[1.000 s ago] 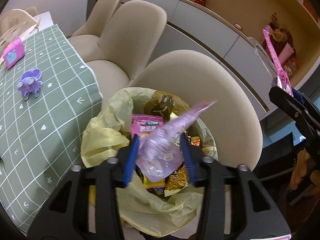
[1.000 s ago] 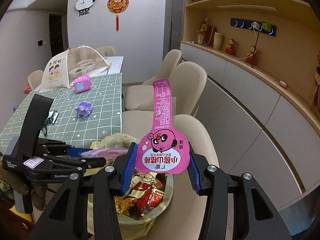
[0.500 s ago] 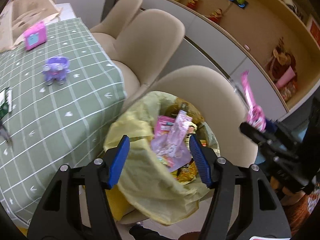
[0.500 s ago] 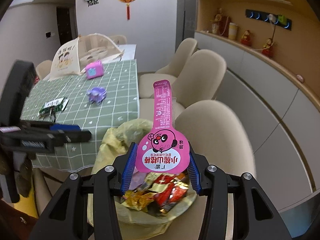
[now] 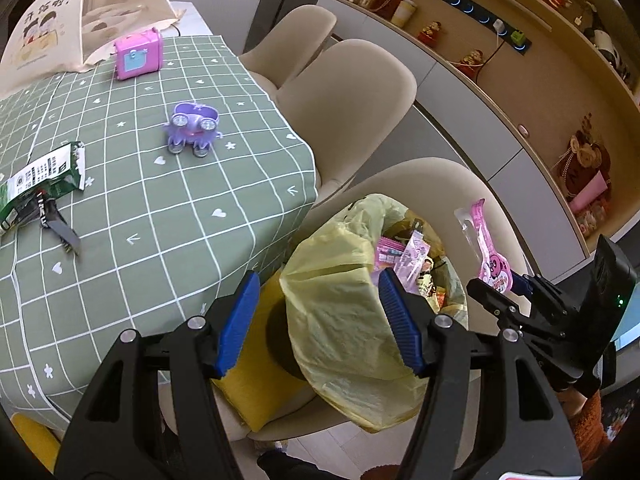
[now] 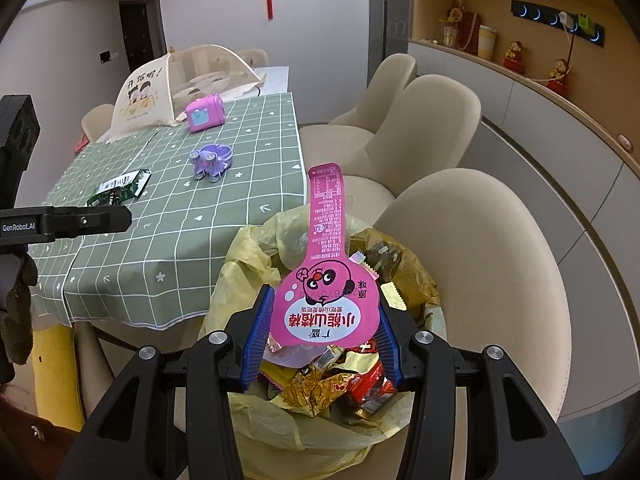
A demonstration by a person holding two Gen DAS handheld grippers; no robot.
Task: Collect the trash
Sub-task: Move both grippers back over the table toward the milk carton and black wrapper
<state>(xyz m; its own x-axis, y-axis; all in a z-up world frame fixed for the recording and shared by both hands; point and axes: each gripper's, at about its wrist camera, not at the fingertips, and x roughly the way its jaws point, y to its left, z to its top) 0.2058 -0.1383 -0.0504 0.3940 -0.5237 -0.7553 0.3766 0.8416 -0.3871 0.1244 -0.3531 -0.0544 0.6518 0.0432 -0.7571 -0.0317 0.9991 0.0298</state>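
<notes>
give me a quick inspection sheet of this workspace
surface: table under a green checked cloth
job's things: bin with yellow liner, full of wrappers; pink wrapper over it; green packet on the table
clutter: purple toy, pink toy case, mesh food cover
grippers: left gripper open, empty; right gripper shut on the pink wrapper
cables: cable on the shelf wall
surroundings: beige chairs, shelves with figurines

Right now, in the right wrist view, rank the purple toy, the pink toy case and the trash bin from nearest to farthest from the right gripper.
1. Trash bin, directly below the right gripper, yellow-lined.
2. Purple toy, mid-table, up and left.
3. Pink toy case, farther back on the table beside the mesh food cover.
</notes>
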